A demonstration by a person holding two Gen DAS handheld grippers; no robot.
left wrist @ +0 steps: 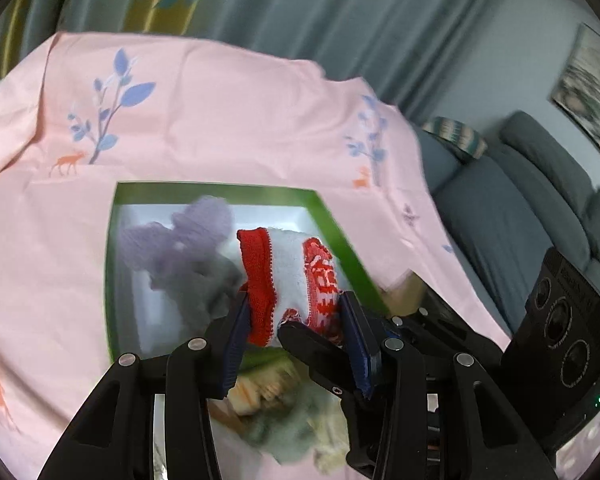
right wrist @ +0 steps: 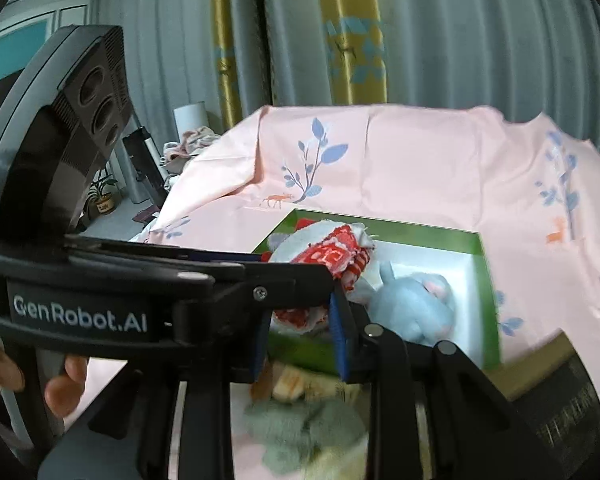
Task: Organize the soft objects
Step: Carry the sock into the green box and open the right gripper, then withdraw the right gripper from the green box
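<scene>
Pink sheet (left wrist: 228,128): we saw it fill the frame, draped over what lay beneath.
Green box (left wrist: 340,236): it sat mid-frame, open.
Plush toy (left wrist: 188,248): it lay inside the box, at its left.
Red-and-white sock (left wrist: 296,276): both tongs held it above the box's near edge, lower centre.
Left tongs (left wrist: 296,320): partly closed, pinching the sock.
Right tongs (right wrist: 300,320): narrower, pinching its other end.
Risk: we judged uneven release could drop it outside the box, onto the blurred pile (right wrist: 304,432) at bottom.

Plush toy (right wrist: 416,304) crowds box (right wrist: 487,304); far corner free.
</scene>
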